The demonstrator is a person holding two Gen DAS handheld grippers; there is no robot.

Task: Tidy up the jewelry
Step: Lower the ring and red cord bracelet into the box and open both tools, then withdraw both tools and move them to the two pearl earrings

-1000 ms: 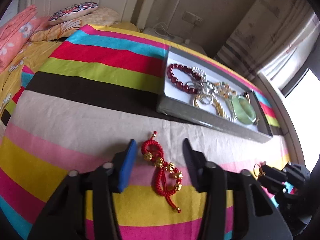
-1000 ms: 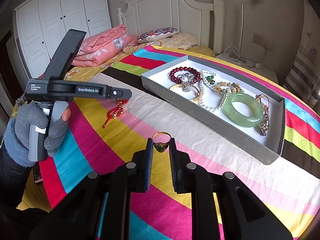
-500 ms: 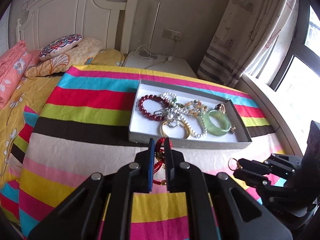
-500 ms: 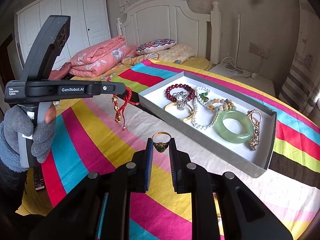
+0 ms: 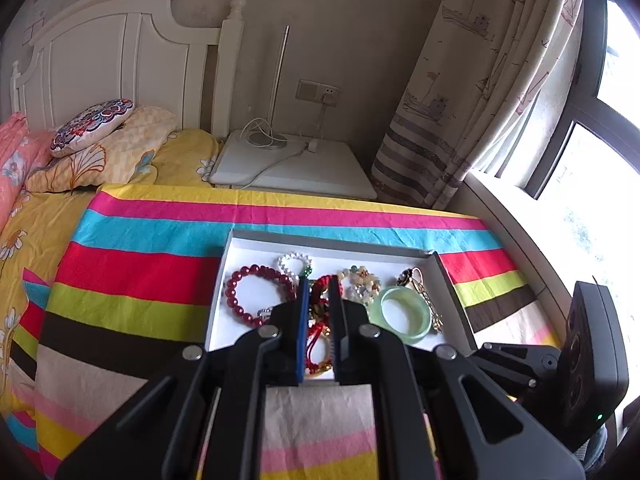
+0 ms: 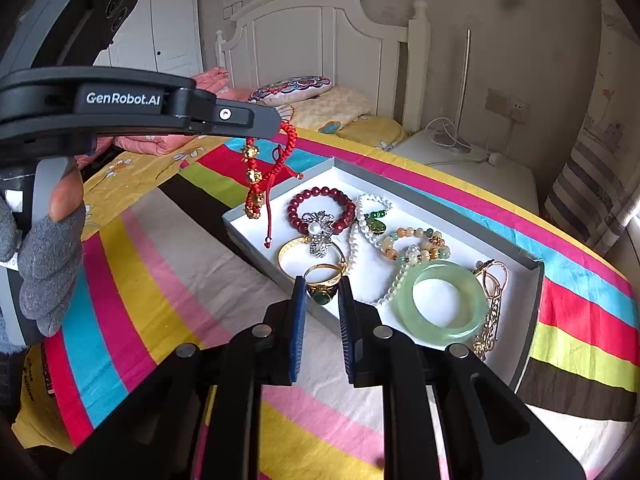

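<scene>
My right gripper (image 6: 322, 298) sits low at the near wall of the grey tray (image 6: 534, 304), its blue-padded fingers (image 6: 298, 320) pinched on a gold ring (image 6: 325, 282) with a green stone, held just above the tray's near rim. My left gripper (image 6: 270, 128) reaches in level from the left, higher up, with a gloved hand (image 6: 44, 264) wrapped round its handle and a bare thumb tip on the trigger. Its jaws are clamped on a red cord bracelet (image 6: 266, 168) strung with gold beads, which dangles free over the tray's left corner, tassel end hanging lowest. From the left wrist camera that bracelet (image 5: 320, 320) fills the narrow slot between the fingers and hides part of the tray's middle.

Inside the tray, nearest me: a smooth pale green jade bangle (image 6: 442, 302) lying flat and a plain gold bangle (image 6: 310, 256). Beside the jade, at the tray's right end, a tangle of gold chain (image 6: 492, 308). Further in, a silver leaf brooch (image 6: 318, 232) lies across a dark red bead bracelet (image 6: 322, 208), with a white pearl strand (image 6: 370, 220) and a pastel bead bracelet (image 6: 416, 244) to its right.

The tray rests on a soft cloth of bright stripes (image 6: 168, 280). Beyond it stand a white bedside cabinet (image 5: 292, 168), pillows (image 5: 92, 124) and a white panelled headboard (image 5: 104, 64).
</scene>
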